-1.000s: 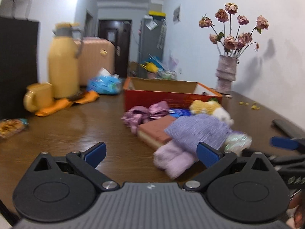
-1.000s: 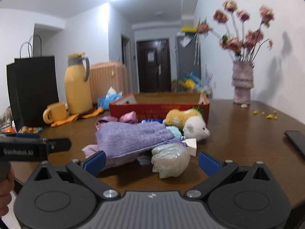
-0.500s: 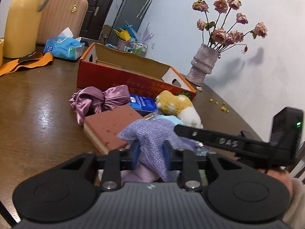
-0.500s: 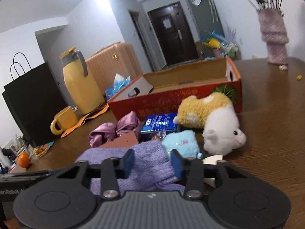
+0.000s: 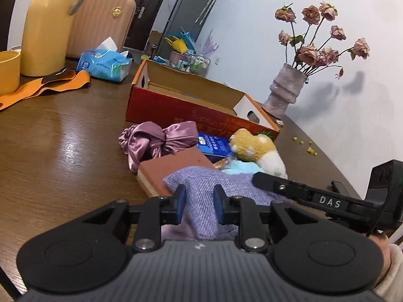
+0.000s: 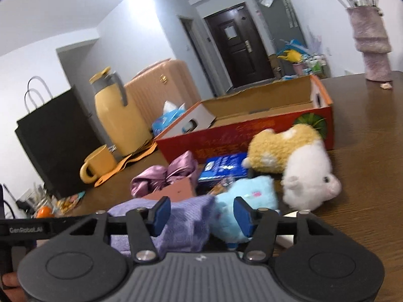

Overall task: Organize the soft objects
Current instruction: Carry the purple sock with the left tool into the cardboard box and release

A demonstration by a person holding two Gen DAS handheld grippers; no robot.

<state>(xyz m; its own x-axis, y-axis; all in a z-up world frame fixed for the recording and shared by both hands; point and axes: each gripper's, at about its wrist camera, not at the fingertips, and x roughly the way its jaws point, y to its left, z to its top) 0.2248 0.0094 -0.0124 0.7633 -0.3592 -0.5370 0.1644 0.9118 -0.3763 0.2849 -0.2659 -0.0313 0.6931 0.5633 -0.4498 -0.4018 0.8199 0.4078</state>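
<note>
Presently the left gripper (image 5: 197,206) is seen clamped narrowly on a fold of the purple knitted cloth (image 5: 211,188), its blue pads pressed against the fabric from both sides. The cloth lies draped over a terracotta block (image 5: 173,166) toward the near edge of the brown wooden table (image 5: 63,138).

The right gripper (image 6: 200,217) is held over the same cloth (image 6: 183,224) from the other side; its jaws are opening, and a bunched part of the cloth together with a light-blue plush toy (image 6: 249,193) is seen between the blue pads, which do not appear to press on either.

A mauve satin scrunchie (image 5: 156,138) is placed just beyond the block, with a blue packet (image 5: 214,146) beside it. A yellow-and-white plush animal (image 6: 297,161) is found next to the packet, close against the front wall of an open red cardboard box (image 5: 181,108), which stands further in toward the middle of the table.

At the far left edge a yellow jug (image 5: 45,30), a yellow mug (image 6: 98,163), an orange strap (image 5: 50,85) and a blue tissue pack (image 5: 105,63) are gathered. A vase of dried roses (image 5: 284,93) is set at the far right edge, by the wall.
</note>
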